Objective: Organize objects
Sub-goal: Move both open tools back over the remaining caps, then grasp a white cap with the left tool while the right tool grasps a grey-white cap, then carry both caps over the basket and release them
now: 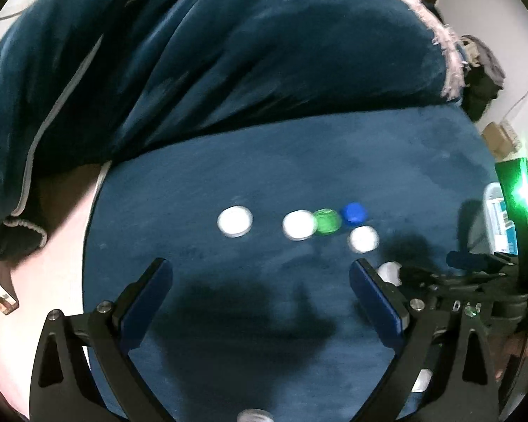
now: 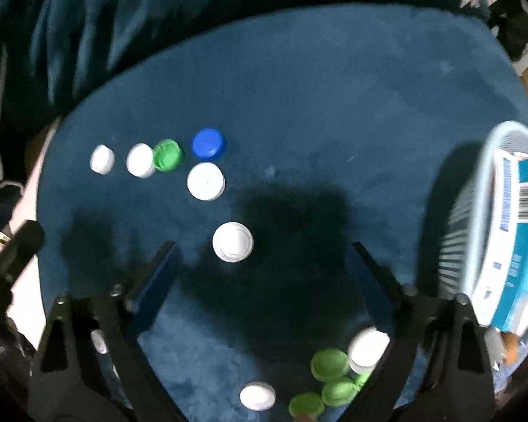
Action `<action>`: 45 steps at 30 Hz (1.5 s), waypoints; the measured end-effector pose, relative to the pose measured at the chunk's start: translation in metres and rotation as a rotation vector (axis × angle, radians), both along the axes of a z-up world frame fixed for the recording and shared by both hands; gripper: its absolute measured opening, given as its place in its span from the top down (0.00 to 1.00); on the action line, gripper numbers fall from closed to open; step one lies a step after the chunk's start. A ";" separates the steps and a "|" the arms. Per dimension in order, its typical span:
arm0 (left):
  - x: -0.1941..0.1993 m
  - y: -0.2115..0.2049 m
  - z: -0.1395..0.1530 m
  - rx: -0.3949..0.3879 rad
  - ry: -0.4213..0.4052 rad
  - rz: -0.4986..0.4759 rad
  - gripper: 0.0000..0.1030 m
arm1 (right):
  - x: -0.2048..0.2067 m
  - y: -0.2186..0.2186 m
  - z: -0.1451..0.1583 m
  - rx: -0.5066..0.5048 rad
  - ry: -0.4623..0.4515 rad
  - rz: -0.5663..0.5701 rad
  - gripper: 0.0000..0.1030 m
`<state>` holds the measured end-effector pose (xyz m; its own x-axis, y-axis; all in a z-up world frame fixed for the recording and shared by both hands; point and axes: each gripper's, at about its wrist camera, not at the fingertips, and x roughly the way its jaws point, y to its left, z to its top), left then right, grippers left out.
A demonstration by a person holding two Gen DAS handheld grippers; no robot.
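Observation:
Bottle caps lie on a round blue velvet surface [image 1: 299,161]. In the left wrist view: a white cap [image 1: 234,221], a second white cap [image 1: 298,224] touching a green cap [image 1: 326,221], a blue cap [image 1: 353,213], and another white cap [image 1: 363,239]. My left gripper [image 1: 260,270] is open and empty, short of them. In the right wrist view the blue cap [image 2: 208,143] and green cap [image 2: 167,154] lie far left. A white cap [image 2: 232,242] lies just ahead of my open, empty right gripper [image 2: 264,249]. Several green caps [image 2: 329,365] cluster near its right finger.
A light blue mesh basket [image 2: 475,218] holding a blue-and-white box [image 2: 517,232] stands at the right edge. A dark blue blanket [image 1: 228,52] is piled behind the surface. The right gripper's body [image 1: 475,281] shows at the right of the left wrist view.

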<state>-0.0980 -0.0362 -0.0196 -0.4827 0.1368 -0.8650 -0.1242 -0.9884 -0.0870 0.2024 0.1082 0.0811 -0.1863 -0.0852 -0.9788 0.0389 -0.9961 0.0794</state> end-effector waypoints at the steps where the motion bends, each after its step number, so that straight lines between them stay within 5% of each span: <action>1: -0.002 -0.006 -0.006 -0.007 -0.011 0.011 0.02 | -0.003 -0.001 -0.010 -0.008 -0.030 -0.003 0.26; 5: -0.009 -0.027 -0.025 -0.015 -0.044 0.048 0.02 | -0.011 -0.003 -0.036 -0.055 -0.088 -0.021 0.37; 9: -0.016 -0.033 -0.039 -0.010 -0.044 0.051 0.02 | -0.014 -0.012 -0.038 -0.040 -0.068 0.021 0.70; 23: -0.054 -0.022 -0.084 0.075 -0.067 0.092 0.16 | -0.019 -0.012 -0.008 -0.159 -0.008 -0.005 0.70; 26: -0.060 -0.022 -0.087 0.099 -0.059 0.100 0.27 | -0.015 -0.014 -0.005 -0.163 0.001 0.005 0.70; 30: -0.066 -0.017 -0.090 0.100 -0.061 0.078 0.69 | -0.011 -0.015 0.000 -0.170 0.012 0.009 0.70; 35: -0.062 -0.013 -0.084 0.100 -0.061 0.067 0.69 | -0.008 -0.004 0.008 -0.177 0.031 0.004 0.70; 45: -0.035 0.038 -0.014 0.135 0.060 -0.048 0.69 | 0.012 0.021 0.042 -0.199 0.110 -0.065 0.70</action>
<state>-0.1334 0.0017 -0.0334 -0.5233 0.2737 -0.8070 -0.1796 -0.9612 -0.2096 0.2147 0.1294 0.1233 -0.3026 -0.2592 -0.9172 -0.0054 -0.9618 0.2736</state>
